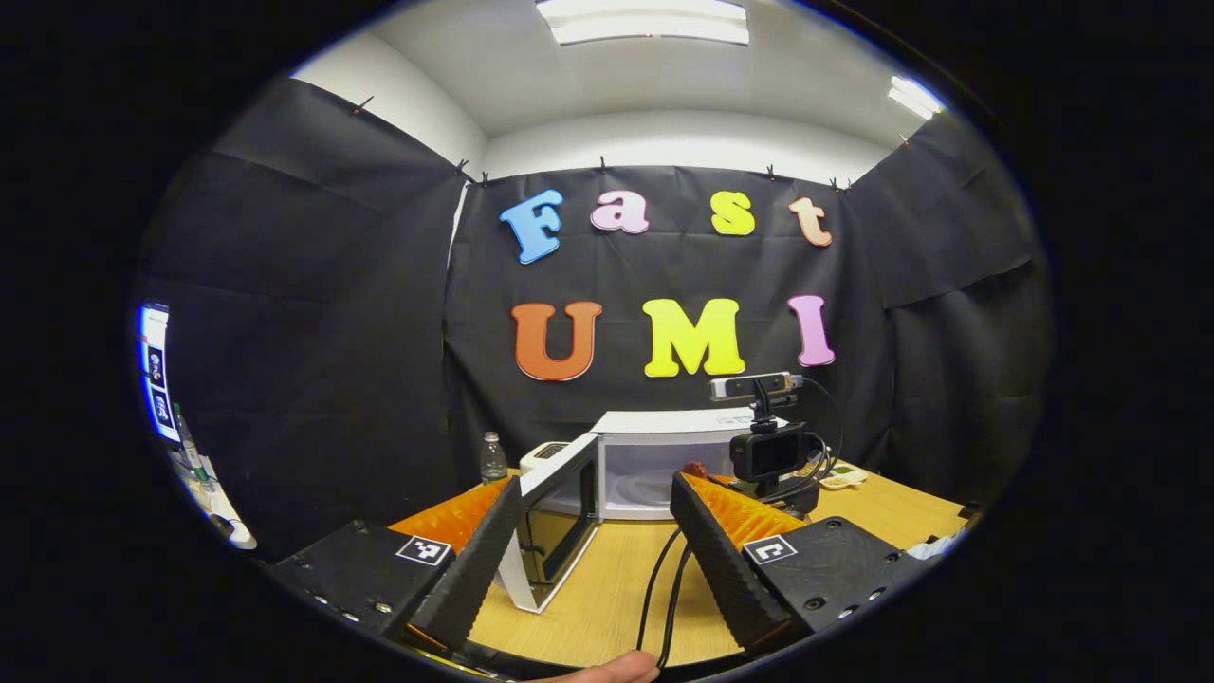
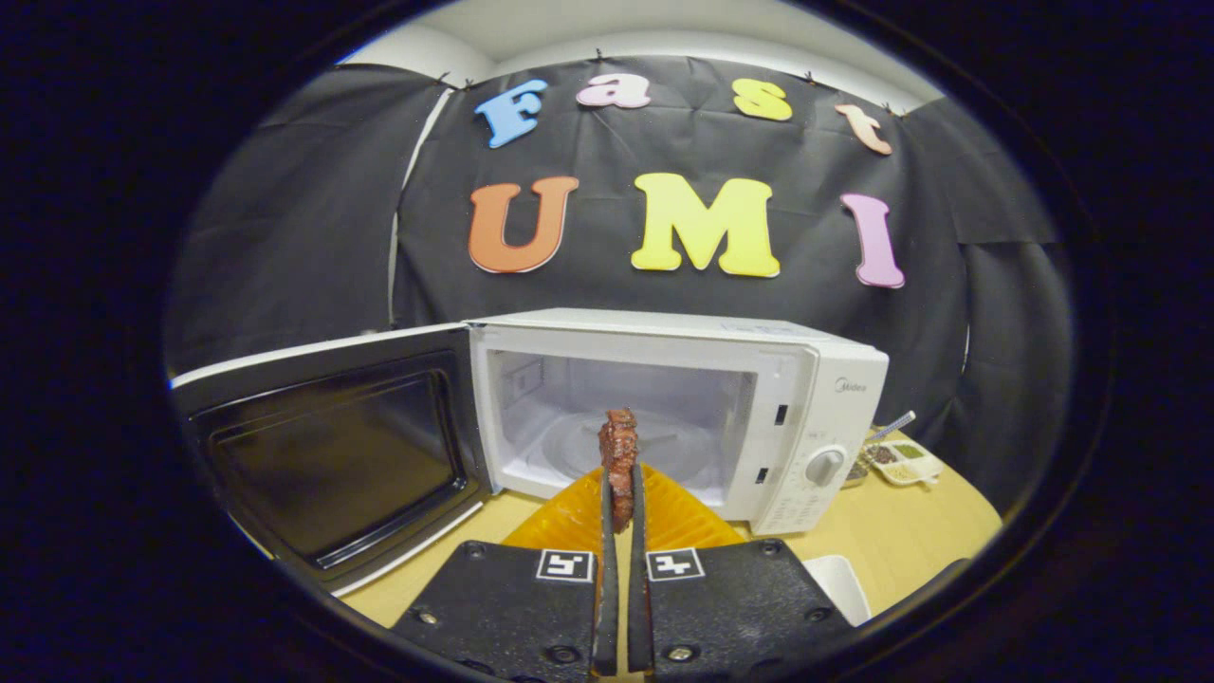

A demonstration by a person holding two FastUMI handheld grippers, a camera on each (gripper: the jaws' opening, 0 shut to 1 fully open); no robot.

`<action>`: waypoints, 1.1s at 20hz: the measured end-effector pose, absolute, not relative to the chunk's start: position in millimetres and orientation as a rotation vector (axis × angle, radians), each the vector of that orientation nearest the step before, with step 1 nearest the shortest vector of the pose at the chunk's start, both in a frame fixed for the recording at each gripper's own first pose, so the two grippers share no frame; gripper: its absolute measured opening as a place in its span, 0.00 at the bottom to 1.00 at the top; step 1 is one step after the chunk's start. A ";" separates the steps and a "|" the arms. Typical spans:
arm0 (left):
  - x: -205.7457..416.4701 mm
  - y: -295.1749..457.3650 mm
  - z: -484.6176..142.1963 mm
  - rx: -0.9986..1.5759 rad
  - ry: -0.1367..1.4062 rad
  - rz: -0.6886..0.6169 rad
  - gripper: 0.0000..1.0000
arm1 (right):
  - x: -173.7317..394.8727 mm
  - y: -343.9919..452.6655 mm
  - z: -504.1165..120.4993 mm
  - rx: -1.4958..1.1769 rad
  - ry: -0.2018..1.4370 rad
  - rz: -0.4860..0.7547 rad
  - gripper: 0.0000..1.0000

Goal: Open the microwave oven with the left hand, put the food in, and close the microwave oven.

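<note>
The white microwave (image 2: 816, 398) stands on the wooden table with its door (image 2: 332, 455) swung wide open to the left, and its cavity (image 2: 664, 408) holds nothing but the glass turntable. My right gripper (image 2: 620, 474) is shut on a thin reddish-brown piece of food (image 2: 619, 438), held upright just in front of the cavity. In the left gripper view my left gripper (image 1: 596, 484) is open with nothing between its fingers, back from the microwave (image 1: 664, 446) and close to the edge of the open door (image 1: 560, 512). The right gripper's body (image 1: 770, 453) shows farther off with the food (image 1: 697, 469).
A clear bottle (image 1: 492, 458) stands left of the microwave. A small tray of condiments (image 2: 896, 460) lies to its right, and a white dish (image 2: 839, 583) sits near the table's front. Black cables (image 1: 664, 588) run across the table. A fingertip (image 1: 607, 672) shows at the bottom.
</note>
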State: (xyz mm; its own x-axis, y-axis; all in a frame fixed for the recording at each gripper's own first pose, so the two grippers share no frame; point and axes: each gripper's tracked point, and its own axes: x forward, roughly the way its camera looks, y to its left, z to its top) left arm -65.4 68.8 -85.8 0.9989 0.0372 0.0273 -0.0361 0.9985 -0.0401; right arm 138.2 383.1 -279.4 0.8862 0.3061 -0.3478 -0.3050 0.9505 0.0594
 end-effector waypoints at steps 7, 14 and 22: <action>-58.0 114.7 -84.1 0.019 -0.082 0.168 0.95 | 202.1 410.7 -323.9 0.061 0.379 0.204 0.07; -47.8 93.5 -87.2 -0.069 -0.057 0.020 0.95 | 254.2 433.8 -350.7 0.369 0.449 0.142 0.00; -42.3 97.8 -104.2 -0.053 -0.005 0.025 0.95 | 280.8 442.2 -372.7 0.779 0.532 -0.009 0.10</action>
State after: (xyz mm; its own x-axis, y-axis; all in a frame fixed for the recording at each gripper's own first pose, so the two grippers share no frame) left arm -42.3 97.8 -104.2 0.9997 0.0252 0.0044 -0.0250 0.9983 -0.0527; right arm 280.8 442.2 -372.7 0.8687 0.1850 -0.4596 0.1996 0.7183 0.6664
